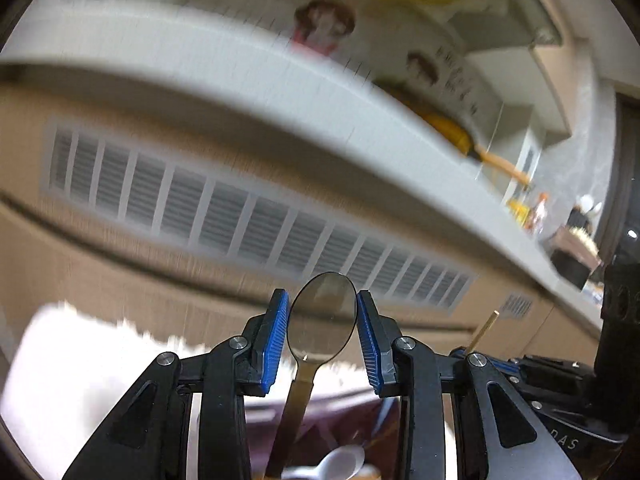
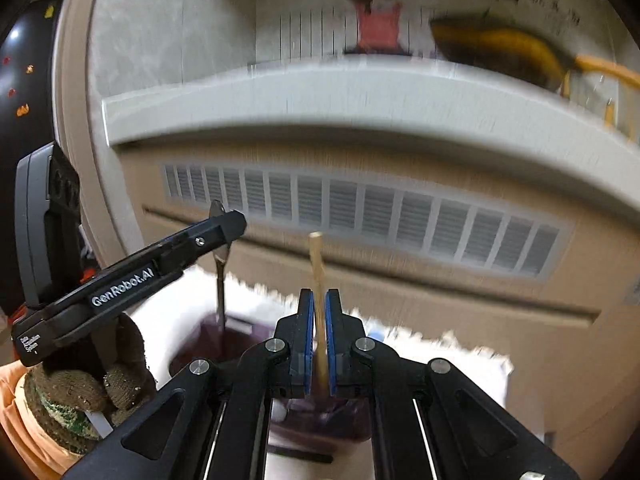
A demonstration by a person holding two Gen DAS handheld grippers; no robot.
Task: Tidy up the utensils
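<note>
My left gripper (image 1: 322, 300) is shut on the bowl of a metal spoon (image 1: 322, 320), with the blue pads pressing on its two edges and the handle hanging down between the arms. In the right wrist view the same left gripper (image 2: 224, 226) sits at the left, held by a gloved hand (image 2: 96, 384), with the spoon (image 2: 219, 280) upright in it. My right gripper (image 2: 319, 294) is shut on a thin wooden stick (image 2: 317, 264) that points up. That stick (image 1: 485, 331) also shows at the lower right of the left wrist view. Below lies a dark purple container (image 2: 208, 340) holding a white plastic spoon (image 1: 344, 462).
A white fluffy cloth (image 2: 460, 356) lies under the container. Ahead runs a brown panel with a long slatted vent (image 2: 360, 216) beneath a white ledge (image 2: 320, 96). A yellow and black brush-like object (image 2: 504, 52) rests on the ledge. Everything ahead is motion-blurred.
</note>
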